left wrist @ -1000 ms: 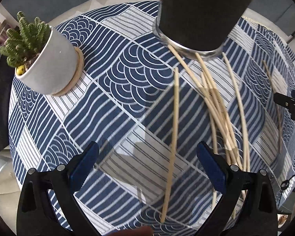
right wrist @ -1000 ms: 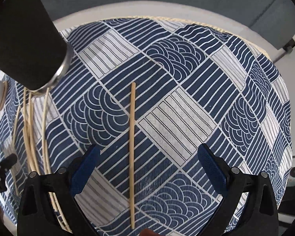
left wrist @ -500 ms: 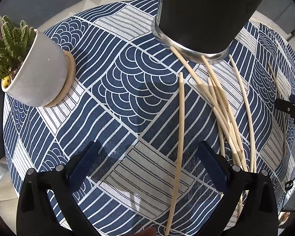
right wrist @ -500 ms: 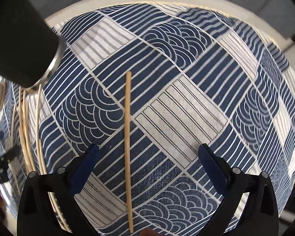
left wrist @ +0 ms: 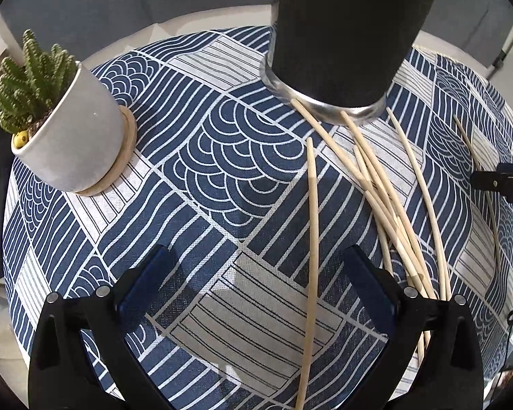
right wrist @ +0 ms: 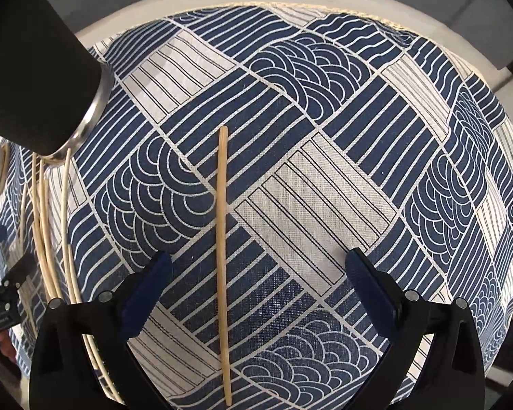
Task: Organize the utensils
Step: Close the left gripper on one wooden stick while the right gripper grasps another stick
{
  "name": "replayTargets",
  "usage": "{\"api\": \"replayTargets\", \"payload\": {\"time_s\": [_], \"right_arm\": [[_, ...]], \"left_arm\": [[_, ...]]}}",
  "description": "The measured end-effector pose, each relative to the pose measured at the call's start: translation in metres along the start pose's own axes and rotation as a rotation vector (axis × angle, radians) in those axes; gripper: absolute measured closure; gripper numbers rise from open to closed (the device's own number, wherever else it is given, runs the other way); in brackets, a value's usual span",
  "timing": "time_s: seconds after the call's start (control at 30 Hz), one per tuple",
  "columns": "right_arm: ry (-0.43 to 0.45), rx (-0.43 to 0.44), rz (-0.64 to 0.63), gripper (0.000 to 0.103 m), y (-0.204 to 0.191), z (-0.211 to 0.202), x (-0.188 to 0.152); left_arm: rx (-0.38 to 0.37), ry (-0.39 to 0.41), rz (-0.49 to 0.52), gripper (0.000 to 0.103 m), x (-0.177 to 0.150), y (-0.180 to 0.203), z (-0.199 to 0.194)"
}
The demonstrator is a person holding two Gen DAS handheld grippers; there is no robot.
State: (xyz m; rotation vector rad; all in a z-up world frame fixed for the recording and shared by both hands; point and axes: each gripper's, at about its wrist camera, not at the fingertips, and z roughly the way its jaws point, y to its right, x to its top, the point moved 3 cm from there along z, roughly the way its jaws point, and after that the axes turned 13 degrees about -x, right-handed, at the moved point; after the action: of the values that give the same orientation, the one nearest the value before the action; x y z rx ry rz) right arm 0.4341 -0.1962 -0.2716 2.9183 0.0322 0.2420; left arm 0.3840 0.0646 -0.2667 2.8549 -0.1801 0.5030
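Both views shifted slightly. Left gripper (left wrist: 256, 280), right gripper (right wrist: 256, 280): jaws apart. Chopstick (right wrist: 222, 239), mid-table: light, stiff, slippery; pinch mid-shaft.

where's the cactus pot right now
In the left wrist view, the cactus pot stands at the far left of the tablecloth, left of the black cup.

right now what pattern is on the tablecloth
Navy blue and off-white patchwork tablecloth: blocks of stripes, wavy lines and scalloped arcs. Clearest in the right wrist view.
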Motion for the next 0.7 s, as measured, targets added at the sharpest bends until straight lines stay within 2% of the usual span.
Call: {"api": "replayTargets", "payload": {"time_s": [0.1, 0.2, 0.23, 0.33, 0.37, 0.43, 0.5, 0.63, 0.67, 0.7], "right_arm": [[0.003, 0.001, -0.030, 0.007, -0.001, 0.000, 0.000], [0.017, 0.006, -0.059, 0.019, 0.002, -0.004, -0.002], [0.022, 0.006, -0.055, 0.029, 0.007, -0.006, -0.004], [0.037, 0.005, -0.044, 0.053, 0.021, -0.012, -0.007], [0.040, 0.006, -0.041, 0.058, 0.026, -0.013, -0.008], [0.047, 0.004, -0.045, 0.080, 0.034, -0.014, -0.009], [0.045, 0.000, -0.043, 0.096, 0.041, -0.013, -0.010], [0.048, -0.004, -0.064, 0.099, 0.054, -0.012, -0.008], [0.048, -0.013, -0.057, 0.099, 0.063, -0.010, -0.007], [0.047, -0.013, -0.053, 0.099, 0.069, -0.009, -0.007]], "left_arm": [[0.000, 0.012, -0.005, 0.005, -0.005, 0.001, -0.001], [-0.004, 0.000, 0.005, 0.010, -0.009, -0.002, -0.004], [-0.005, -0.002, 0.009, 0.011, -0.011, -0.004, -0.005], [-0.001, 0.001, -0.013, 0.025, -0.014, -0.013, -0.014], [0.005, 0.003, -0.024, 0.033, -0.016, -0.017, -0.017], [0.011, 0.008, -0.038, 0.047, -0.019, -0.023, -0.022], [0.017, 0.006, -0.055, 0.061, -0.022, -0.031, -0.026], [0.017, -0.010, -0.075, 0.083, -0.032, -0.048, -0.041], [0.016, -0.017, -0.086, 0.092, -0.036, -0.050, -0.044], [0.015, -0.023, -0.095, 0.095, -0.040, -0.054, -0.046]]}}
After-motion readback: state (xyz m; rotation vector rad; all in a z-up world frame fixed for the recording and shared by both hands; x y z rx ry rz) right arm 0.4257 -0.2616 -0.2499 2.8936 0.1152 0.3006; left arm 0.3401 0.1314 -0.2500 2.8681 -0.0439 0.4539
